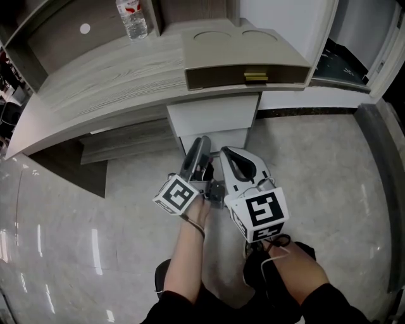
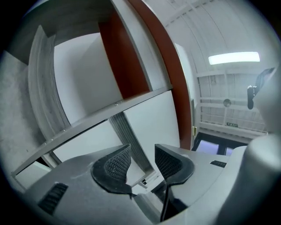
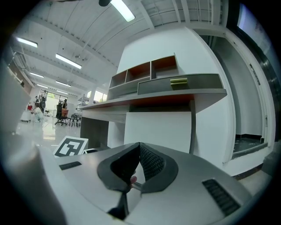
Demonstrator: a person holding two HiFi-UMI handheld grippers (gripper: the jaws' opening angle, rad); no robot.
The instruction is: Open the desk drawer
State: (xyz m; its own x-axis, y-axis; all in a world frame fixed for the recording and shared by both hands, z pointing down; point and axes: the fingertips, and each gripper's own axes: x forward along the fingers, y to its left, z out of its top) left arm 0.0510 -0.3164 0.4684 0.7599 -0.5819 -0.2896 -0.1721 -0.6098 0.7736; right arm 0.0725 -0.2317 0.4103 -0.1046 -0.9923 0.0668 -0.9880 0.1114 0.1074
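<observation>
The black ribbed pads [image 2: 118, 161] of the left gripper [image 2: 142, 154] stand apart, released, with nothing between them. The right gripper [image 3: 139, 153] has its pads pressed together at the tips, clenched on nothing.

A standing person holds both tools just beside each other, low in front of the white cabinet [image 1: 212, 115] that stands under the pale wood-grain desk [image 1: 114, 76].

The shallow drawer with an olive-grey front [image 1: 218, 78] sits under the desk's front edge, towards its right corner. It is above both grippers and well apart from them. Its small brass-yellow bar handle [image 1: 255, 77] is untouched, and the drawer seems not yet drawn out.

Several things could go wrong from here:
- The right gripper would only knock against the handle unless its jaws part first.
- The left gripper is rolled to one side, so its pads may meet the slim bar crookedly and slide off on the pull.
- Either tool could strike the desk's front edge on its way up from below.
- The two tools are so close together that they may bump as one reaches.
- A sharp tug could shake the clear plastic water bottle with a red label [image 1: 131, 18] standing at the desk's far edge
</observation>
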